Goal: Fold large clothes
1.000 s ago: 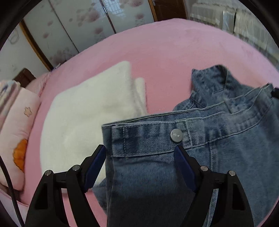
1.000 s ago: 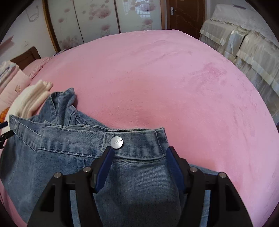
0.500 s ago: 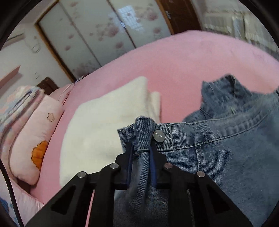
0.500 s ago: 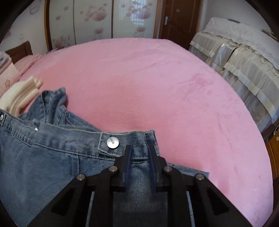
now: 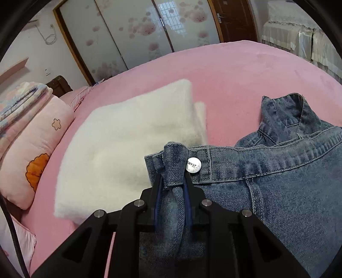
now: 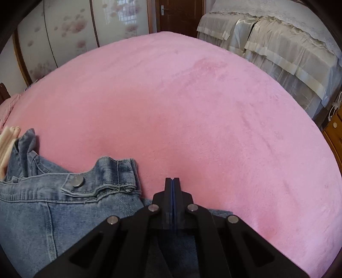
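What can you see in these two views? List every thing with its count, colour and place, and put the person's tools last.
bed: one, pink cover, under everything
jeans: one, blue, near edge of the bed
blanket: one, white, folded, left of the jeans
pillow: one, pink with an orange flower, far left
quilt: one, pastel, folded on the pillow
wardrobe: one, pale floral doors, behind the bed
door: one, brown, back wall
covered furniture: beige, right of the bed
left gripper: black, shut on the jeans' waistband
right gripper: black, shut, no cloth visible between its fingers
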`<state>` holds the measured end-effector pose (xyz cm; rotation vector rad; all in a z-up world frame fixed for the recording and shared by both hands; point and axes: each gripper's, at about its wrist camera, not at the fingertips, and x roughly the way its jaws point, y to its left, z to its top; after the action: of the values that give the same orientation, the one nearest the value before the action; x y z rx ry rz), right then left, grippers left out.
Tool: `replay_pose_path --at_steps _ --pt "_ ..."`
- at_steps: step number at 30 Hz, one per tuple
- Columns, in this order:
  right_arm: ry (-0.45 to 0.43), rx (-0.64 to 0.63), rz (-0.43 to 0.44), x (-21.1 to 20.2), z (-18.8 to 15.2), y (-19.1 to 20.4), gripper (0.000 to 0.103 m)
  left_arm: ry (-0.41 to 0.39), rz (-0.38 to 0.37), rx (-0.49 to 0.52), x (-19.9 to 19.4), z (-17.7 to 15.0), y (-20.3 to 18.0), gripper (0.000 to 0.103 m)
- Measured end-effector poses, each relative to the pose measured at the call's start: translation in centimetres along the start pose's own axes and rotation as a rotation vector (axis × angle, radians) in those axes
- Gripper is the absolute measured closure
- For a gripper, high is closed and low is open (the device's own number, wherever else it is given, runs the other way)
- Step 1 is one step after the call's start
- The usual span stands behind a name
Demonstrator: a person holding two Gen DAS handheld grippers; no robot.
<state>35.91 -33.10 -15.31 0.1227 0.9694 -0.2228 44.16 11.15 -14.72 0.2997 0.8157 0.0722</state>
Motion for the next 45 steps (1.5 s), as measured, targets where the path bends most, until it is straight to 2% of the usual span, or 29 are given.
replay_pose_path --at_steps 2,4,5,7,9,13,16,17,20,23,24,25,26,28,29,30,31,32,34,35,36,39,41,42,44,45 --pt "-0.022 -0.014 -0.008 -1.1 0.0 0.1 0.103 0.008 0.011 0.015 -0.3 0.2 0.2 0.07" --pt "-0.042 -0.029 -0.019 -2.6 0.1 0.6 0.102 0.042 0.03 0.02 -0.9 0.4 0.6 0.039" --pt "-0.041 -0.036 -0.007 -3.1 0.2 1.0 0.101 0.046 0.035 0.014 -1.4 0.5 0.7 0.037" --pt "-0.052 -0.073 0.031 -5.2 0.1 2.5 0.101 0.027 0.006 -0.006 -3.7 0.3 0.9 0.036" --pt "-0.07 -0.128 0.078 -7.5 -0.3 4.6 0.101 0.031 -0.06 -0.035 -6.1 0.0 0.6 0.036" --pt "-0.072 -0.244 0.231 -11.1 -2.6 11.2 0.101 0.031 -0.219 -0.147 -9.4 -0.8 -0.4 0.036" --pt "-0.011 -0.273 0.391 -11.7 -4.6 16.9 0.1 0.057 -0.28 -0.237 -9.5 -1.6 -1.8 0.036" --pt "0.021 -0.259 0.44 -11.2 -5.2 18.5 0.099 0.07 -0.282 -0.251 -9.2 -2.0 -2.3 0.036" --pt "0.067 -0.253 0.503 -9.7 -6.9 21.9 0.099 0.122 -0.247 -0.281 -7.5 -3.7 -3.8 0.036" --pt "0.092 -0.274 0.469 -7.6 -8.4 23.5 0.1 0.119 -0.118 -0.231 -5.5 -5.3 -4.0 0.036" --pt "0.072 -0.284 0.453 -7.0 -8.6 22.9 0.101 0.111 -0.077 -0.208 -4.9 -5.8 -3.5 0.036" --pt "0.055 -0.287 0.453 -6.8 -8.5 22.1 0.103 0.1 -0.059 -0.191 -4.4 -6.4 -3.1 0.036" --pt "0.031 -0.289 0.414 -6.7 -8.2 20.8 0.103 0.089 -0.051 -0.182 -4.0 -6.9 -2.5 0.036" --pt "-0.017 -0.294 0.276 -6.4 -7.5 17.6 0.103 0.058 -0.084 -0.177 -3.7 -8.2 -0.9 0.035" --pt "-0.024 -0.285 0.255 -6.2 -7.2 15.8 0.103 0.053 -0.094 -0.181 -3.7 -8.5 -0.3 0.035" --pt "-0.028 -0.271 0.182 -5.7 -6.9 13.5 0.103 0.051 -0.087 -0.183 -3.7 -8.9 0.4 0.035" --pt "-0.025 -0.255 0.102 -5.2 -6.7 11.2 0.098 0.053 -0.082 -0.184 -3.6 -9.2 0.8 0.035" --pt "-0.016 -0.227 0.036 -4.6 -6.5 8.5 0.099 0.055 -0.092 -0.187 -3.6 -9.4 1.2 0.035" --pt "-0.008 -0.128 0.037 -4.1 -6.3 2.8 0.103 0.06 -0.105 -0.2 -3.4 -9.8 1.8 0.035" --pt "0.002 -0.091 0.105 -4.2 -6.3 0.9 0.103 0.06 -0.105 -0.203 -3.4 -9.8 1.8 0.035" --pt "0.004 -0.079 0.122 -4.4 -6.3 0.1 0.103 0.06 -0.1 -0.203 -3.4 -9.9 2.0 0.035" --pt "-0.01 -0.136 0.059 -5.1 -7.0 0.9 0.103 0.07 -0.08 -0.205 -3.3 -9.7 2.2 0.035" --pt "-0.014 -0.158 0.024 -5.2 -7.3 2.1 0.096 0.082 -0.074 -0.205 -3.5 -9.4 2.1 0.035" --pt "-0.012 -0.151 0.024 -5.4 -7.4 2.4 0.094 0.094 -0.073 -0.204 -3.8 -9.2 2.1 0.035" --pt "0.003 -0.11 0.071 -6.2 -7.4 2.4 0.079 0.108 -0.069 -0.206 -4.6 -9.0 2.3 0.035" --pt "0.008 -0.08 0.096 -6.9 -7.2 2.4 0.076 0.106 -0.071 -0.211 -5.3 -9.0 2.5 0.035"
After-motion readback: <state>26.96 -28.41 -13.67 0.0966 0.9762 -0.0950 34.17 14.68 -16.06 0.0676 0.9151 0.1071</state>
